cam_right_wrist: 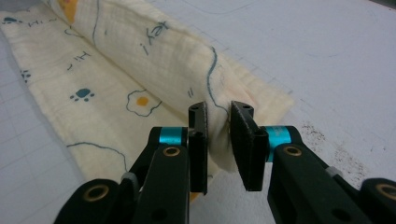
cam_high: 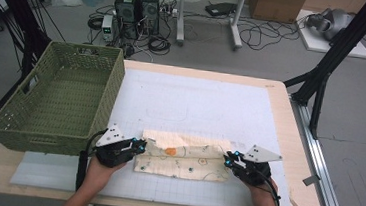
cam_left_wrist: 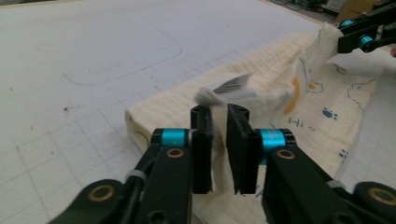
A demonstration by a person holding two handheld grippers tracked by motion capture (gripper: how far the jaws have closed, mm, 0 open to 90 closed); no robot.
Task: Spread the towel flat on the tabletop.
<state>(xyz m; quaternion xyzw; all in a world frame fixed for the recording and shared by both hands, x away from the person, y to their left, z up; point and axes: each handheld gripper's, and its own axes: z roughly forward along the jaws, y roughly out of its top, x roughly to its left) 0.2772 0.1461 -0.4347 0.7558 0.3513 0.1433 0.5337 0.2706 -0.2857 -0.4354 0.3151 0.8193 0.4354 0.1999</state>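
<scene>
A cream cloth (cam_high: pixel 181 160) printed with paw prints and small drawings lies folded into a long strip on the white gridded mat (cam_high: pixel 196 99). My left gripper (cam_high: pixel 142 146) is at its left end and my right gripper (cam_high: pixel 229 158) at its right end. In the left gripper view the jaws of the left gripper (cam_left_wrist: pixel 218 114) stand slightly apart with a raised cloth corner and its label (cam_left_wrist: pixel 231 86) loose between them. In the right gripper view the right gripper (cam_right_wrist: pixel 218 109) has a narrow gap, with a fold of cloth (cam_right_wrist: pixel 140 60) hanging in it unpressed. The right gripper (cam_left_wrist: pixel 359 32) also shows far off at the cloth's other end.
A green woven basket (cam_high: pixel 114 92) stands on the table's left side, its near corner close to my left hand. The mat's far half is bare. Cables, computer towers and stands sit on the floor beyond the table.
</scene>
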